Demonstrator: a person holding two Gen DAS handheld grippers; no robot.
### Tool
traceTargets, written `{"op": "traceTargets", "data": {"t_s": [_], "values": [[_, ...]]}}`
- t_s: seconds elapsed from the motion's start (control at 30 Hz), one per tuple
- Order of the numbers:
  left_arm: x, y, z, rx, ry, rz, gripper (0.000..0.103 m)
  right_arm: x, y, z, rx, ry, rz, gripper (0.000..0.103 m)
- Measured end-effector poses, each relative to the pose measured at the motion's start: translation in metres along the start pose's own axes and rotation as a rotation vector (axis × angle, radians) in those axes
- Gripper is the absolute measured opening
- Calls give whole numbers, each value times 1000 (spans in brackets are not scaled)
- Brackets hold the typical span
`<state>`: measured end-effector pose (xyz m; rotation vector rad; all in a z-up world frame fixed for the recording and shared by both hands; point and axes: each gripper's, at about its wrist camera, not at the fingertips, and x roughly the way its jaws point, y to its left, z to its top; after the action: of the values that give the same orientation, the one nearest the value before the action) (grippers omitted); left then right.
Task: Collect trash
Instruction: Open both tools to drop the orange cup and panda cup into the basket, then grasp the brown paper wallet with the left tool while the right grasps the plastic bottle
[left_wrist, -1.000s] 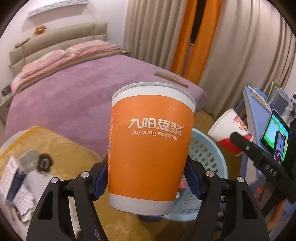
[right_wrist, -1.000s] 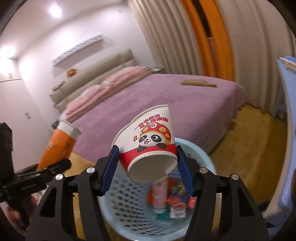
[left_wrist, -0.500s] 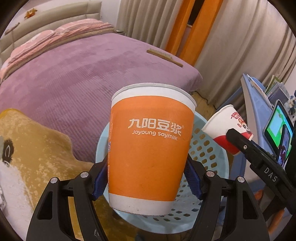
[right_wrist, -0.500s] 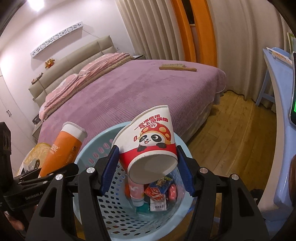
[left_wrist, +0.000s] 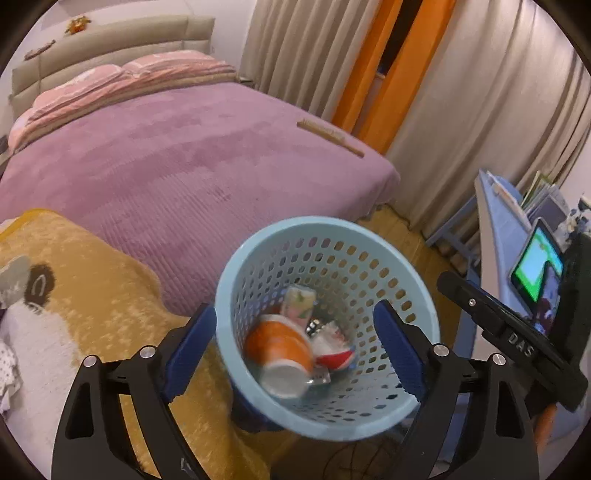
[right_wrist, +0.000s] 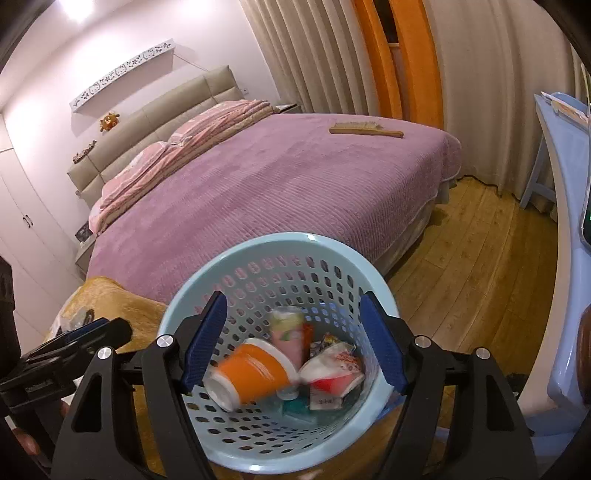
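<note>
A light blue perforated basket (left_wrist: 354, 266) (right_wrist: 258, 251) stands on the floor beside the bed. Inside it, an orange soymilk cup (left_wrist: 279, 347) (right_wrist: 255, 373) lies on its side next to a red-and-white panda cup (left_wrist: 332, 350) (right_wrist: 332, 373), on top of other wrappers and a pink bottle. My left gripper (left_wrist: 291, 310) hovers over the basket with its jaws opening and nothing between them. My right gripper (right_wrist: 291, 299) is above the basket too, jaws opening and empty. One of its fingers (left_wrist: 509, 339) shows at the right of the left wrist view.
A purple bed (right_wrist: 295, 192) with a wooden brush (right_wrist: 365, 129) fills the background. A yellow blanket (left_wrist: 92, 288) lies at the left. At the right stands a blue desk (left_wrist: 495, 229) with a lit tablet (left_wrist: 535, 266). Wooden floor (right_wrist: 472, 258) runs between bed and desk.
Both grippers let go of their cups and their jaws spread. The orange cup and the panda cup now lie inside the basket. The left view tipped down toward the basket.
</note>
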<state>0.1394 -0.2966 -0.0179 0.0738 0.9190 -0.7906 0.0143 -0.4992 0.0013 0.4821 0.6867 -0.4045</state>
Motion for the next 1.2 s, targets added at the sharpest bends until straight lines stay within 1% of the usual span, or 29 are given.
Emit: {"op": "traceTargets", "data": {"t_s": [0.13,0.27,0.4,0.5,0.53,0.63,0.67,0.77,0.8,0.9,1.07,1.2], "values": [[-29,0,-9,5,-40,-13,85,-21,23,-2,-50,-40,37,71],[-67,9,-19,10,-98,5,85,-42,58,-4,-114,-82,92,71],[-115,34,-27,-41,-170,32,85,-63,99,-10,-185,-121,152,71],[-148,55,-37,-76,-220,78,85,-69,131,-18,-235,-131,196,71],[-164,67,-43,-94,-243,109,85,-69,144,-22,-250,-125,218,71],[-197,94,-55,-140,-273,198,85,-65,178,-33,-290,-102,266,71],[-209,106,-60,-159,-282,241,85,-64,188,-36,-301,-94,275,71],[-242,137,-74,-207,-312,334,85,-55,224,-49,-347,-51,321,71],[-254,151,-81,-232,-320,380,85,-52,235,-53,-361,-35,335,71],[-279,184,-96,-294,-339,456,85,-41,266,-66,-396,10,376,71],[-298,240,-115,-405,-340,512,85,-24,312,-84,-476,60,398,71],[-295,274,-124,-441,-304,522,85,-12,339,-101,-539,96,407,71]]}}
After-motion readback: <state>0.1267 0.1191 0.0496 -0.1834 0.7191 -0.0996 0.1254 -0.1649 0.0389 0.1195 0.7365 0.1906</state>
